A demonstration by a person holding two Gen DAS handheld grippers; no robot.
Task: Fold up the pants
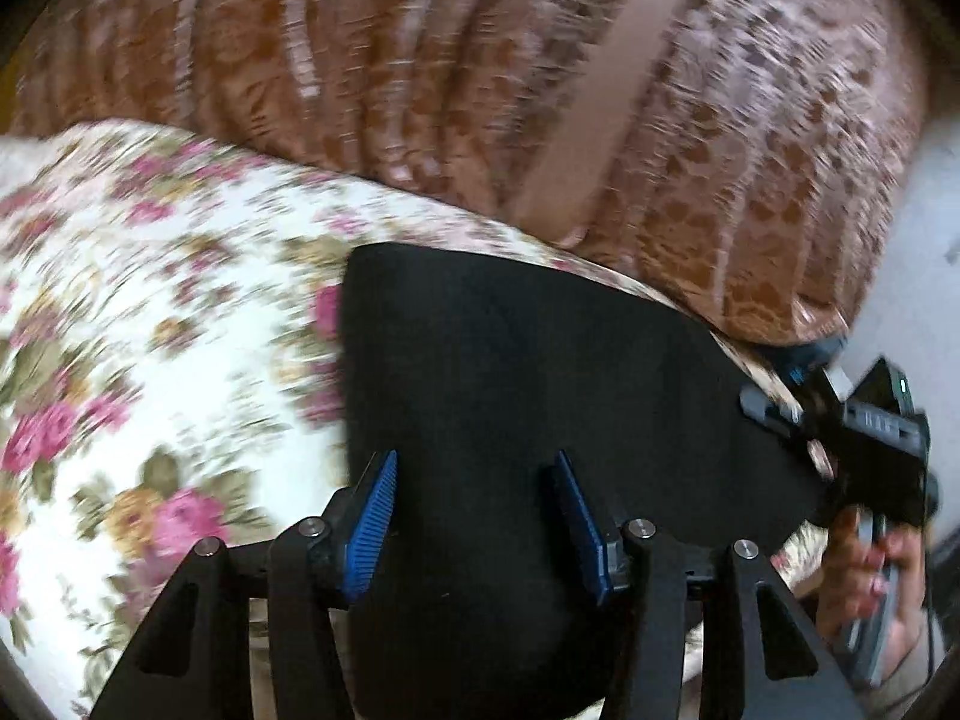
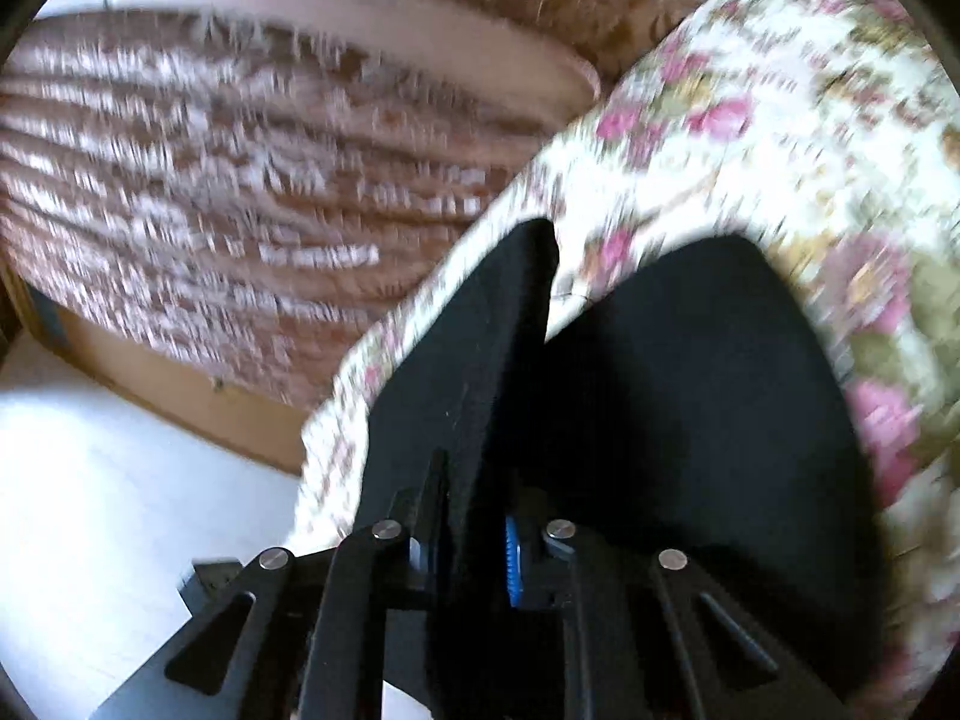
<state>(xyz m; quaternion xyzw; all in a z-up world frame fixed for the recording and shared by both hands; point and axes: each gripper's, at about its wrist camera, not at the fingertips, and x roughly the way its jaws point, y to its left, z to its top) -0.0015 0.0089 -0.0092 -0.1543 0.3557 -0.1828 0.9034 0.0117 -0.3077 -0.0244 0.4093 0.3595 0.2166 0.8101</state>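
Black pants (image 1: pixel 510 372) lie on a floral bedsheet (image 1: pixel 150 300). My left gripper (image 1: pixel 477 525) is open, its blue pads (image 1: pixel 372 522) apart over the near part of the cloth and pressing on nothing. At the pants' right edge in the left wrist view is my right gripper (image 1: pixel 780 414), held by a hand (image 1: pixel 870 576). In the right wrist view the right gripper (image 2: pixel 471 546) is shut on a raised fold of the pants (image 2: pixel 690 390). The fold stands up between the jaws, and the rest of the cloth spreads out to the right on the sheet (image 2: pixel 780 120).
A brown and pink patterned cover (image 1: pixel 420 60) rises behind the sheet and fills the upper left of the right wrist view (image 2: pixel 180 180). White floor (image 2: pixel 90 510) shows below the bed's edge. Both views are motion-blurred.
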